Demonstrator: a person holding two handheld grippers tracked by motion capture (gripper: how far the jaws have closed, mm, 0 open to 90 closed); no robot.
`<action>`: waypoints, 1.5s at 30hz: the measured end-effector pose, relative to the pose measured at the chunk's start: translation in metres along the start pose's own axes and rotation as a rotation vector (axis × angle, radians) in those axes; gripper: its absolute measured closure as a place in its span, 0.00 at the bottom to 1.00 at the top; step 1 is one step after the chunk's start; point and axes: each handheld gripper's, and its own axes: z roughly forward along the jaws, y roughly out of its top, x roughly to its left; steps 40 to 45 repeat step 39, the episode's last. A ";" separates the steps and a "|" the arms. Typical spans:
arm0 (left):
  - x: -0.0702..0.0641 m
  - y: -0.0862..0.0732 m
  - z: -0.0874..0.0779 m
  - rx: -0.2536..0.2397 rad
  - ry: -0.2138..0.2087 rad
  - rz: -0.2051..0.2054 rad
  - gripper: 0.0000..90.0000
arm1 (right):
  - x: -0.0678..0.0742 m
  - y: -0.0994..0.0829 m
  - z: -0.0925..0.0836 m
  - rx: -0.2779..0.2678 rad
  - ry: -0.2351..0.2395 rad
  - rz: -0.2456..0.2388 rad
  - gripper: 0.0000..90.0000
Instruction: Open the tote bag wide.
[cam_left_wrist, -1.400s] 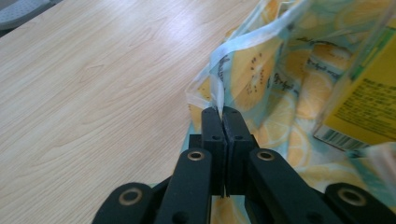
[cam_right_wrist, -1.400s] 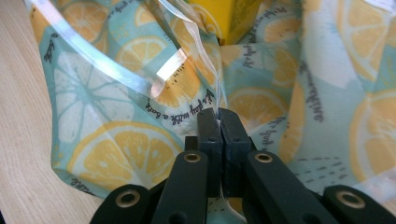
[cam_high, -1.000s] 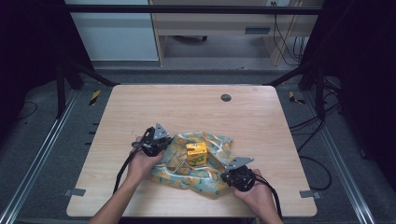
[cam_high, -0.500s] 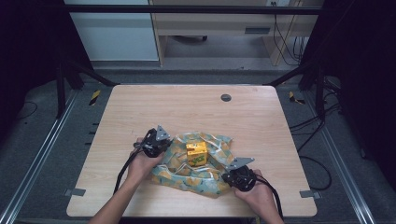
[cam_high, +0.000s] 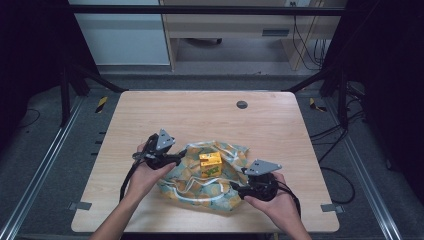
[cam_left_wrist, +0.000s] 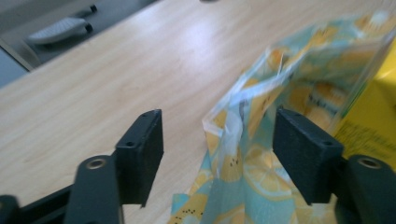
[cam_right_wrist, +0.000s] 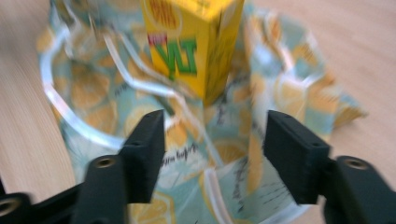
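My left fingers: spread, having just been opening; the pads (cam_left_wrist: 140, 154) press on nothing, though a raised fold of the lemon-print bag (cam_left_wrist: 252, 154) stands in the gap, nearer the right-hand pad.
My right fingers: also spread and just opened; pads (cam_right_wrist: 144, 154) clear of the cloth, which lies flat beneath and beyond them.
Left gripper (cam_high: 172, 157): at the bag's (cam_high: 210, 180) 9 o'clock edge in the high view, pointing toward 3 o'clock.
Right gripper (cam_high: 240, 190): at the bag's 4 o'clock corner, pointing toward 10 o'clock.
Yellow carton (cam_high: 210, 164): upright on the middle of the bag, at 12 o'clock from my right jaws (cam_right_wrist: 191, 42); at 2 o'clock from my left, partly behind the fold (cam_left_wrist: 373, 107).
Long axis: carton stands vertical; bag runs roughly 10 to 4 o'clock across the table (cam_high: 150, 115).
Nearer hand: both seem about equally near; the right view is blurred, so I won't swear to it.
Next move, I judge: re-grip the bag edges on either side of the carton.
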 end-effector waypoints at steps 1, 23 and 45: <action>0.001 0.001 -0.005 -0.011 0.002 -0.005 0.34 | -0.001 0.003 -0.005 -0.014 -0.007 0.006 0.35; 0.056 -0.066 -0.068 0.058 0.096 -0.131 0.08 | -0.078 -0.025 -0.024 -0.071 -0.276 0.296 0.08; 0.066 -0.126 -0.068 0.156 0.090 -0.188 0.06 | -0.089 -0.072 0.003 0.049 -0.423 0.344 0.14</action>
